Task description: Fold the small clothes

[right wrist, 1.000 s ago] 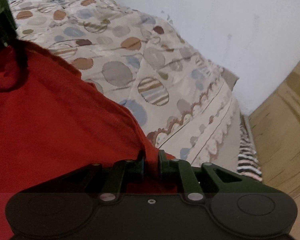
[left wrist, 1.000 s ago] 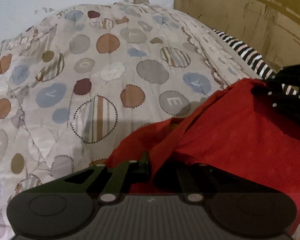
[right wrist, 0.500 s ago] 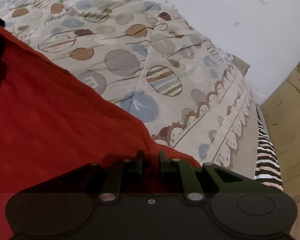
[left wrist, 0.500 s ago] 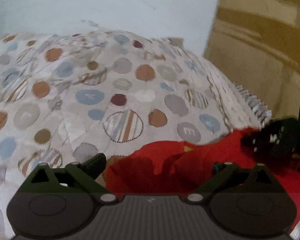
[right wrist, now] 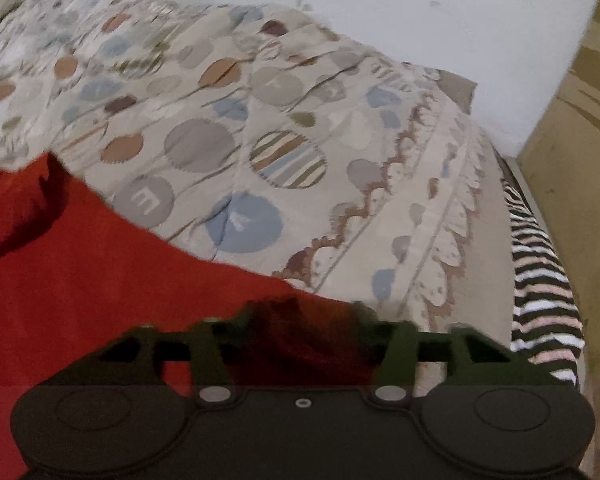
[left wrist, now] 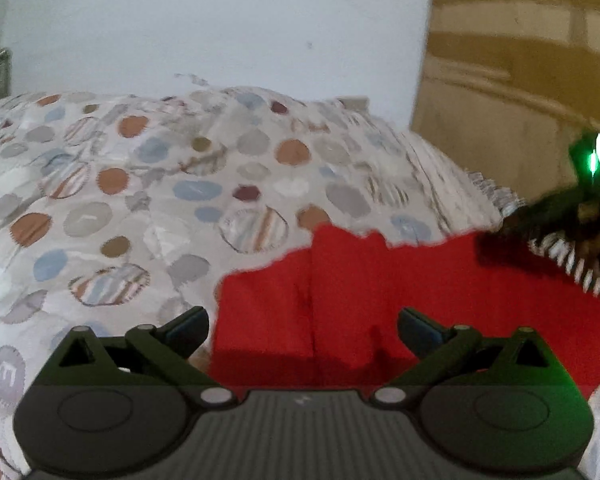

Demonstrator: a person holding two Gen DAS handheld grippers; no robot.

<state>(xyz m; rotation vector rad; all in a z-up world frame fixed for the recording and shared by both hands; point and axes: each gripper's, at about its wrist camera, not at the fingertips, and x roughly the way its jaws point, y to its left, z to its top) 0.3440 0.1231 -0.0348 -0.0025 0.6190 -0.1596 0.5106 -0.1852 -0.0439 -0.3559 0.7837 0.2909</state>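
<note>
soft red cloth lies folded on the dotted quilt; left gripper spread wide, right gripper opening, cloth corner loose between its jaws.

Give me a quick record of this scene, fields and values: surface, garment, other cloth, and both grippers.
surface: bed with a spotted quilt
garment: red garment lying on the quilt, one edge folded over
other cloth: striped fabric at the bed's edge
left gripper: open wide, nothing pinched, red cloth beyond it
right gripper: jaws opening, red cloth bunched between them
</note>
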